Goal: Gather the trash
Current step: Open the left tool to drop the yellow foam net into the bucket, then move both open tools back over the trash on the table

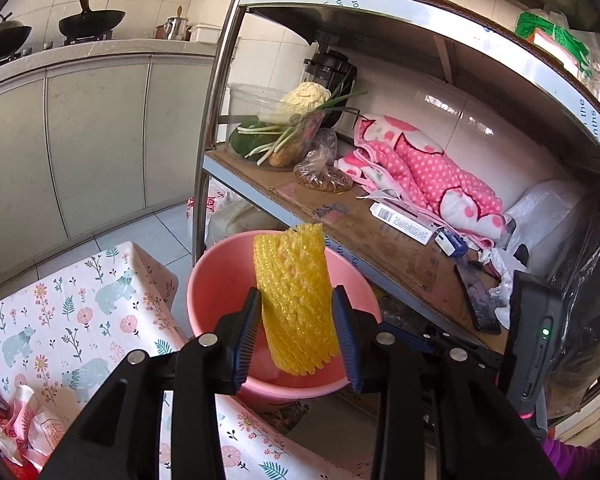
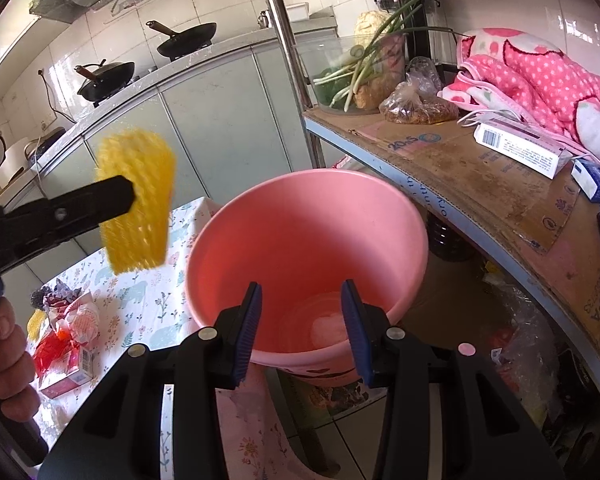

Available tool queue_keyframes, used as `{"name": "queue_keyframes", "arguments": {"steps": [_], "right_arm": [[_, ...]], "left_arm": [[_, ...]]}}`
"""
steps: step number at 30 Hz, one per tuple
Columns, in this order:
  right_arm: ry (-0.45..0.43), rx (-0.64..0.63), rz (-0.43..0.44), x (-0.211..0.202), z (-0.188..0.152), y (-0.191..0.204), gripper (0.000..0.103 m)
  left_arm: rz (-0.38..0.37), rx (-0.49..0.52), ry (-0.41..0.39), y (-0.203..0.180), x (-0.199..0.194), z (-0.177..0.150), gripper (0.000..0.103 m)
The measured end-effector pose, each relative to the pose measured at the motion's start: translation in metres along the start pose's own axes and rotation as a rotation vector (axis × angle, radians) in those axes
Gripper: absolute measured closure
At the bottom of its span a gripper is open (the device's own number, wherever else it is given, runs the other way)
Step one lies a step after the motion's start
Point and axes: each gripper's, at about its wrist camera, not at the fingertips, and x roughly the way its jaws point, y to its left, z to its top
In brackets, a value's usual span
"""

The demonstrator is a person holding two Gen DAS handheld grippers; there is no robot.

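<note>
Yellow foam fruit net (image 1: 296,304) hangs between the left gripper (image 1: 296,324) pads above the pink bucket (image 1: 216,280); it looks blurred in the right view, and whether the pads still pinch it or it's already slipping free I can't tell — prob. held here so it drops straight in. Right gripper (image 2: 302,328) is partway open w/ nothing in it, aimed at the same bucket. More wrappers (image 2: 66,320) wait on the floral tablecloth (image 1: 80,312) beside the bucket, so task approx. midway.

Both wrist views close, downward, sharing bucket (image 1: 220,280)
</note>
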Motion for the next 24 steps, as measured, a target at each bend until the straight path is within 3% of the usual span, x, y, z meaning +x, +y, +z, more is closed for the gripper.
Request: {"name": "queue_keyframes", "arguments": {"steps": [11, 24], "right_arm": [[0.006, -0.020, 0.003, -0.003, -0.003, 0.004, 0.061], [-0.005, -0.076, 0.091, -0.011, -0.004, 0.038, 0.061]], "left_arm": [[-0.001, -0.019, 0.028, 0.005, 0.017, 0.001, 0.066], [0.104, -0.009, 0.011, 0.021, -0.029, -0.011, 0.066]]}}
